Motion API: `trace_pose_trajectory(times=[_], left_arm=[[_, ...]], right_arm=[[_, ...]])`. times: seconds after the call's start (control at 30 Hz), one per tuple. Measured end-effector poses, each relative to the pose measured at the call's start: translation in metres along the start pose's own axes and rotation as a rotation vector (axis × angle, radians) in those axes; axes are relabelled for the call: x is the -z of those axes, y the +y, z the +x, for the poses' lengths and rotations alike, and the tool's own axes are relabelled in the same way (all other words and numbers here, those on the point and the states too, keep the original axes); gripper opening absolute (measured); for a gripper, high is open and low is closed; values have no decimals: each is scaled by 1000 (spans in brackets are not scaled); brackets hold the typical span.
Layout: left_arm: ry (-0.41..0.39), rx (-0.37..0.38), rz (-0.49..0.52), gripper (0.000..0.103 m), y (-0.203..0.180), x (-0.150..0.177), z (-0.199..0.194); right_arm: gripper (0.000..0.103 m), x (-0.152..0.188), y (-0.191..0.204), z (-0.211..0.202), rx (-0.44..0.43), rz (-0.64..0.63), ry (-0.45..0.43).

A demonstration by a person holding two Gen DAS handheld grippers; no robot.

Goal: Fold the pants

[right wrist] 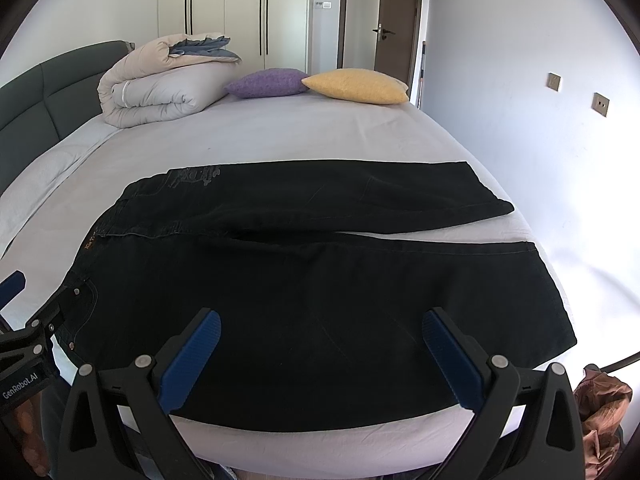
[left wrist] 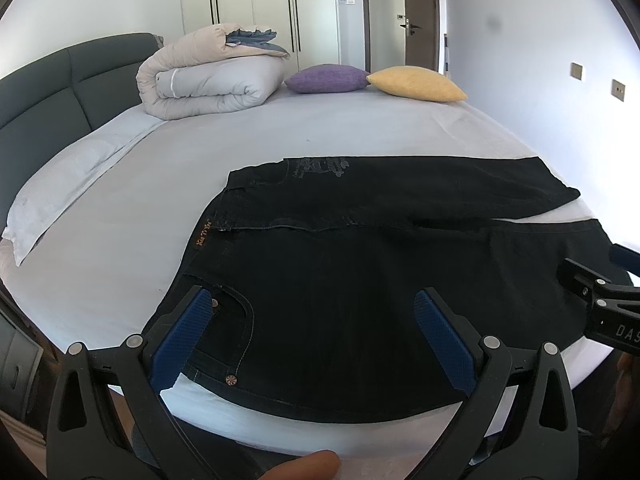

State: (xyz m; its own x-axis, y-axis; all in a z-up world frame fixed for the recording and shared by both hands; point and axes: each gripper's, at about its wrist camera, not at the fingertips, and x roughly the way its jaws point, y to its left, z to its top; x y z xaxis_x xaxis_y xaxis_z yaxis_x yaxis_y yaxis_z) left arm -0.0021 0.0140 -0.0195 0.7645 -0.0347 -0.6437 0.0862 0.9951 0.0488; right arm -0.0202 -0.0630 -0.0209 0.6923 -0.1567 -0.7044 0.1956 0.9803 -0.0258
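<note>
Pants [right wrist: 320, 280] of dark, nearly black denim are lying spread flat on the bed [right wrist: 280, 136], near its front edge, with the waistband pointing toward the left and both legs stretching away to the right. The two legs are parting slightly at the hems, so a thin wedge of pale sheet is showing between them. A small tan label is sitting at the waistband, and faint printing is showing on the far hip.

Left tool [left wrist: 312, 340] is hovering over the near hip and pocket, its blue-padded fingers [left wrist: 182, 340] standing wide apart and gripping nothing. Right tool [right wrist: 320, 356] is hanging over the near leg, its blue pads [right wrist: 452, 360] likewise spread wide and empty. Whether either one is touching the cloth cannot be told. Each tool is peeking into the edge of the other camera's view.

Farther back, a rolled duvet [right wrist: 160, 84] is resting beside the dark padded headboard [right wrist: 44, 96], with a purple cushion [right wrist: 266, 83] and a yellow cushion [right wrist: 356, 86] lying just beside each other at the far edge. White wardrobe doors [right wrist: 232, 8] and an open doorway [right wrist: 380, 16] are standing behind the bed.
</note>
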Motion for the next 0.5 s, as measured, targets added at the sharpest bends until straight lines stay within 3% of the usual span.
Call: trace_pose_trajectory(times=[0.5], left_arm=[[31, 23, -72, 103, 16, 2, 6]], right_arm=[[103, 3, 3, 1, -2, 2, 3]])
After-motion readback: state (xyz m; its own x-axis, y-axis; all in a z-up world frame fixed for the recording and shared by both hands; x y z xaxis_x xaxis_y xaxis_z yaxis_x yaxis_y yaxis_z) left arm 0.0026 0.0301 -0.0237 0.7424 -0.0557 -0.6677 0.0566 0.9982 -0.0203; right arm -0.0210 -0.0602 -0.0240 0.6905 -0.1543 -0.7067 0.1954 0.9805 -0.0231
